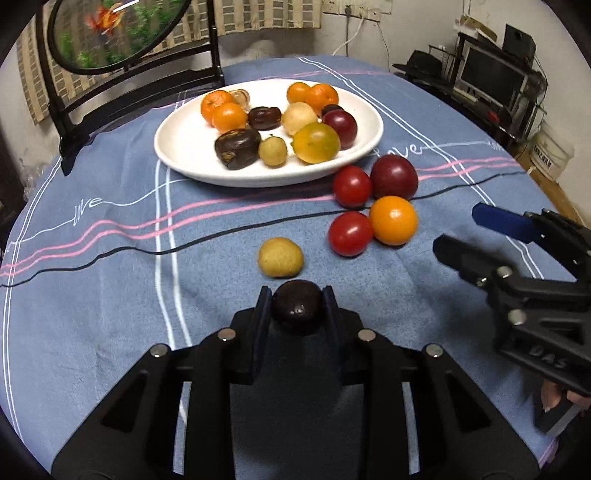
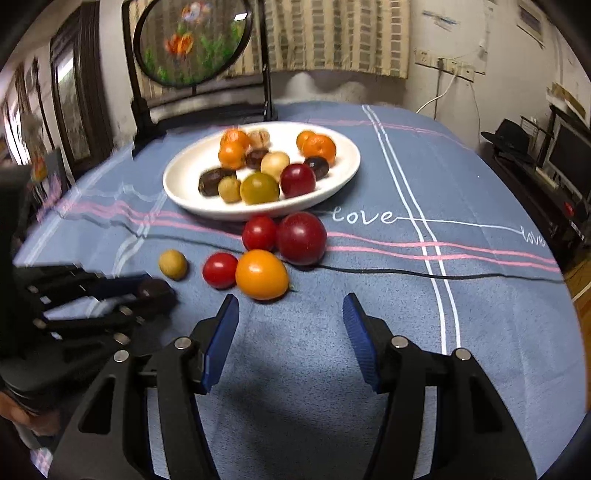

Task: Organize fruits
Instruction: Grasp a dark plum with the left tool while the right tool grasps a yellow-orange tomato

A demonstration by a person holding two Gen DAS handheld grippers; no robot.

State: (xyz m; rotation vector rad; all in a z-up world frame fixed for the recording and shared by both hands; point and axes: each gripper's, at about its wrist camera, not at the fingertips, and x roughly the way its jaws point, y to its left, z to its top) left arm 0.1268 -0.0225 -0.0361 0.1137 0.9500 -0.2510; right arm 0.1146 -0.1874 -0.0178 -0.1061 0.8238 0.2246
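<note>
A white plate (image 1: pixel 184 162) (image 2: pixel 177 192) with several fruits stands at the far middle of the blue tablecloth. In front of it lie two red tomatoes (image 1: pixel 350 233) (image 2: pixel 220 270), a dark red plum (image 1: pixel 393 176) (image 2: pixel 301 238), an orange tomato (image 1: pixel 393 220) (image 2: pixel 261 274) and a tan longan (image 1: pixel 280 257) (image 2: pixel 173 263). My left gripper (image 1: pixel 297 301) (image 2: pixel 155 291) is shut on a dark brown fruit (image 1: pixel 297 306) just above the cloth, near the longan. My right gripper (image 2: pixel 291 314) (image 1: pixel 458 232) is open and empty, just short of the orange tomato.
A round embroidered screen on a black stand (image 1: pixel 110 33) (image 2: pixel 192 44) stands behind the plate at the back left. The table's right edge drops to a black shelf with monitors (image 1: pixel 491 77) (image 2: pixel 561 158). A white bucket (image 1: pixel 550 151) sits on the floor.
</note>
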